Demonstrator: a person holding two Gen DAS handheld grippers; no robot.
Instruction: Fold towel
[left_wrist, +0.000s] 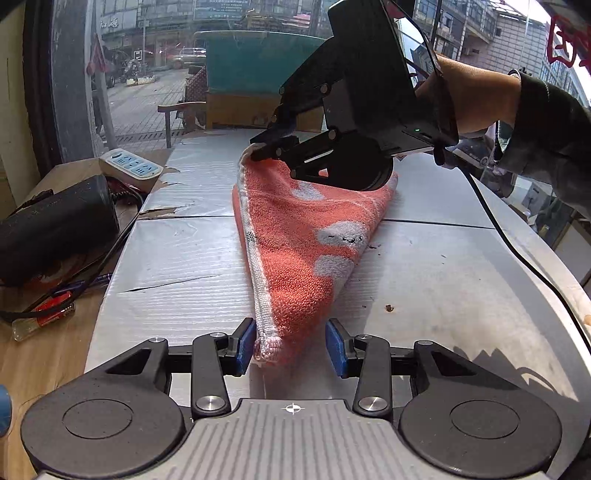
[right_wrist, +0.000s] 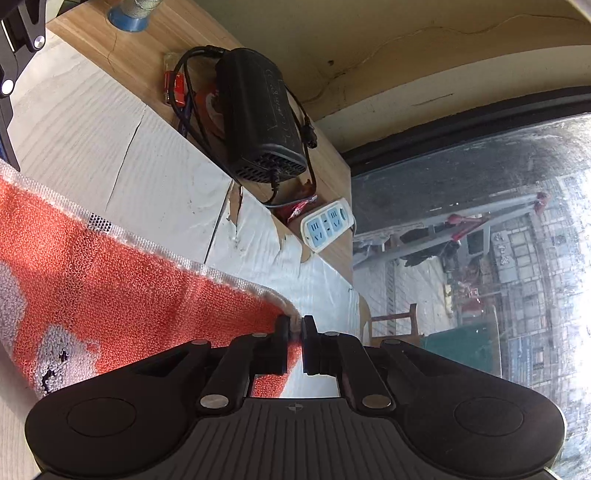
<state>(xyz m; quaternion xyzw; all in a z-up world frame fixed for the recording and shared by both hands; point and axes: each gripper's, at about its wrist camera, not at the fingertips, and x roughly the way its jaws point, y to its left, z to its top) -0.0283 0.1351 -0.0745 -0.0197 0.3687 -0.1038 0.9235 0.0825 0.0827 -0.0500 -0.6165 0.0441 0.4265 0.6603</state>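
An orange towel with white patches and a white border lies on the grey table, stretched toward the far end. My left gripper is open, its blue pads on either side of the towel's near corner. My right gripper is at the far end, shut on the far corner and lifting it. In the right wrist view the right gripper pinches the white hem of the towel.
A wooden ledge on the left holds a black power adapter, a white power strip, cables and a small bottle. A black cable runs over the table's right side. A window is behind.
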